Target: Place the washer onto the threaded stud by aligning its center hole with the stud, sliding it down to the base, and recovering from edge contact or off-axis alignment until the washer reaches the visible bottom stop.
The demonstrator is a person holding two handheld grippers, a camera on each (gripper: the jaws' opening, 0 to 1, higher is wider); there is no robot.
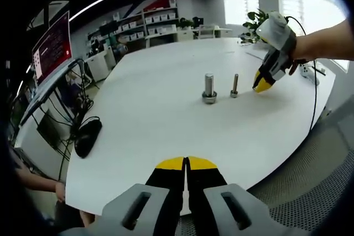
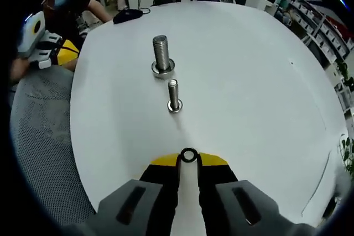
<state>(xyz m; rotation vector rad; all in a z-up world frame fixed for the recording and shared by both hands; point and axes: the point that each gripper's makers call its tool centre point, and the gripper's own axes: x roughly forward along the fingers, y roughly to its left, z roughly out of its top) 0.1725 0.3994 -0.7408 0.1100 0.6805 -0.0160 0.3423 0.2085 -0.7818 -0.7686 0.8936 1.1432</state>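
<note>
A broad white surface (image 1: 166, 109) carries everything, and the large threaded stud (image 2: 161, 53) standing upright on it serves as the landmark. Beyond the surface's far edge from that stud, in the left gripper view, stand shelving units (image 1: 149, 23) with white bins, a red-lit monitor (image 1: 52, 48) off to one side, and a potted plant (image 1: 255, 21). A black mouse (image 1: 87, 136) lies near the surface's edge, well apart from the large stud. The large stud rises from a wide ring-shaped base. Just beside it, on the side nearer the right tongs, stands a smaller threaded stud (image 2: 173, 95), also upright on its own flat base; the two are close but apart.

The right tongs (image 2: 188, 156) are clenched on a small dark washer (image 2: 188, 155), which sits pinched at the very tips of the yellow-ended jaws, its hole showing open. The washer is off both studs, in line with the smaller stud and near it, farther from the large one. In the left gripper view these same tongs (image 1: 263, 84) hang with their tip close to the surface beside the smaller stud, held by a hand (image 1: 298, 53).

The left tongs (image 1: 186, 163) sit well back from the large stud, over the near edge of the surface, jaws pressed together with nothing between them.
</note>
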